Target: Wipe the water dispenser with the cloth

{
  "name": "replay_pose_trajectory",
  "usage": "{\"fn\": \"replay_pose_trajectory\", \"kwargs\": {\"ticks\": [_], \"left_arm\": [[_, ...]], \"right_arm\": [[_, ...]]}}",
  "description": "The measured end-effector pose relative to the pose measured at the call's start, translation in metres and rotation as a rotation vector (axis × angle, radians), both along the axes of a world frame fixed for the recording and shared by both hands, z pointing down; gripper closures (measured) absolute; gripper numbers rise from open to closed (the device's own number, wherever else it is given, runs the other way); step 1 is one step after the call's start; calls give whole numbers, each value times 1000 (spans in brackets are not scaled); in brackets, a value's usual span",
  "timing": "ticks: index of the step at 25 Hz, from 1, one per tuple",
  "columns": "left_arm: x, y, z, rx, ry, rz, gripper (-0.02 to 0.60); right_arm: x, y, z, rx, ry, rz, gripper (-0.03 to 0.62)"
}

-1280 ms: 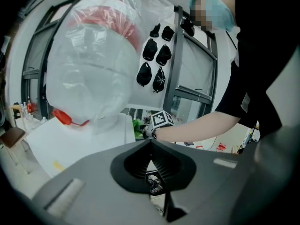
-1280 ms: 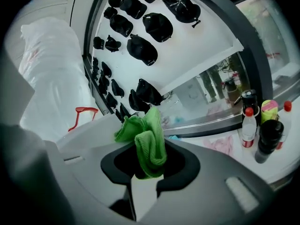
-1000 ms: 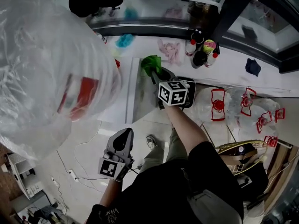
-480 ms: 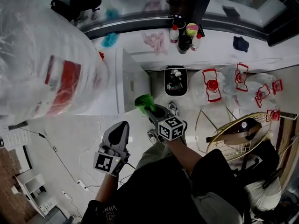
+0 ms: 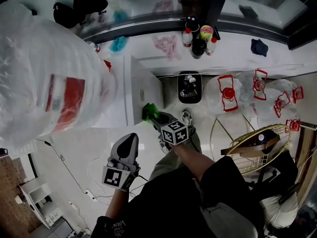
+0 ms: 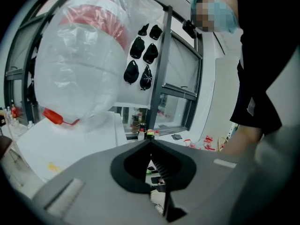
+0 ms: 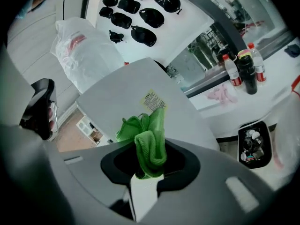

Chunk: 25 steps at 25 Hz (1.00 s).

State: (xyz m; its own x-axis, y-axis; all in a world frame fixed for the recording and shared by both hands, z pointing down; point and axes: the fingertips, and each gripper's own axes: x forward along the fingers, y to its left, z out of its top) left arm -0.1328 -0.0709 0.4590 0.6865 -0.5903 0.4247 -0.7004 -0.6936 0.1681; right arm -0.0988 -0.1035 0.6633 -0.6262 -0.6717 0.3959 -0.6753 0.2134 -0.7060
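Observation:
The white water dispenser (image 5: 141, 90) stands at the middle left, with its big plastic-wrapped bottle (image 5: 49, 78) on top. My right gripper (image 5: 154, 117) is shut on a bunched green cloth (image 5: 149, 111) that touches the dispenser's lower side edge. In the right gripper view the green cloth (image 7: 149, 139) sticks up out of the right gripper (image 7: 147, 172) in front of the dispenser's side panel (image 7: 126, 102). My left gripper (image 5: 130, 139) hangs lower, away from the dispenser, shut with nothing in it. From the left gripper (image 6: 151, 144) I see the wrapped bottle (image 6: 89, 55) ahead.
A black bin (image 5: 189, 88) sits on the floor right of the dispenser, beside several jugs with red handles (image 5: 228, 95). Bottles (image 5: 198, 36), a pink rag (image 5: 167, 43) and a blue rag (image 5: 118, 43) lie on the ledge. A gold wire basket (image 5: 247, 143) stands at the right.
My right gripper has carried the green cloth down the dispenser's side, from near the top to its lower edge. The left gripper has stayed shut in about the same place.

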Motion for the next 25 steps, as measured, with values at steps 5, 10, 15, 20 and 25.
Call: {"fn": "replay_pose_trajectory", "kwargs": {"ticks": [5,10,15,20,25], "left_arm": [[3,-13,4,-18,-1,-63,580],[9,-30,9,-32,5,-104,580],[14,-42,12,-39,14,-142,580],[15,-47,13,-44,21,-169,580],[12,-50,15,-51,22,-169,580]], "right_arm": [[13,-37,11,-28,19,-8,494],[28,-96,14,-18,58,0,494],[50,-157,15,-6,96,30,494],[74,-215,14,2,133,96,494],[82,-237,18,0,163,116,494]]}}
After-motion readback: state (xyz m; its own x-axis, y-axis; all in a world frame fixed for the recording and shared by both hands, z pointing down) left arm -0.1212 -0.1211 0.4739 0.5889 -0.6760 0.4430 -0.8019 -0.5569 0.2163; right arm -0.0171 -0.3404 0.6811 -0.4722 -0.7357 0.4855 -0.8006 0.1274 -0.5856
